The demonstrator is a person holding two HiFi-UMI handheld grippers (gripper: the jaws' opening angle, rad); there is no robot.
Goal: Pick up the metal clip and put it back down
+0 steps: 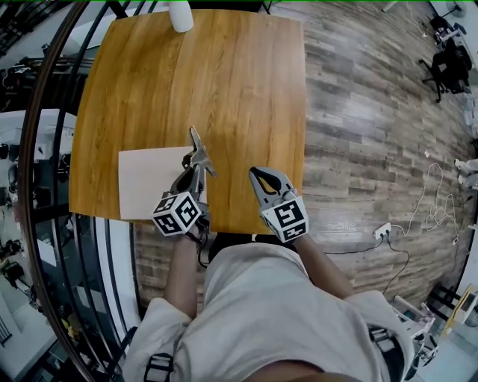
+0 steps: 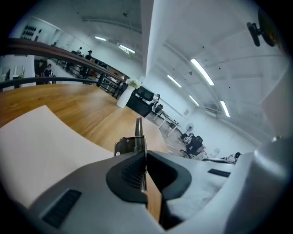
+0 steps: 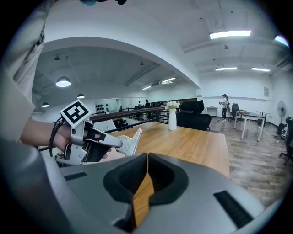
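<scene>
The metal clip (image 1: 199,152) is a shiny steel piece with a long flat handle, held off the wooden table (image 1: 209,74) above the edge of a pale sheet (image 1: 149,183). My left gripper (image 1: 191,170) is shut on it, and in the left gripper view the clip (image 2: 136,139) stands on edge between the pads, its handle pointing away from me. From the right gripper view the clip (image 3: 130,141) sticks out of the left gripper (image 3: 109,144). My right gripper (image 1: 258,174) hovers at the table's near edge, to the right of the left one; its jaws (image 3: 146,160) are shut with nothing between them.
A white vase (image 1: 180,15) stands at the table's far edge, with flowers in it (image 3: 172,118). The pale sheet (image 2: 41,137) covers the table's near-left corner. A dark railing (image 1: 45,149) runs along the left. Wood-plank floor (image 1: 366,112) lies to the right, with cables and office chairs further off.
</scene>
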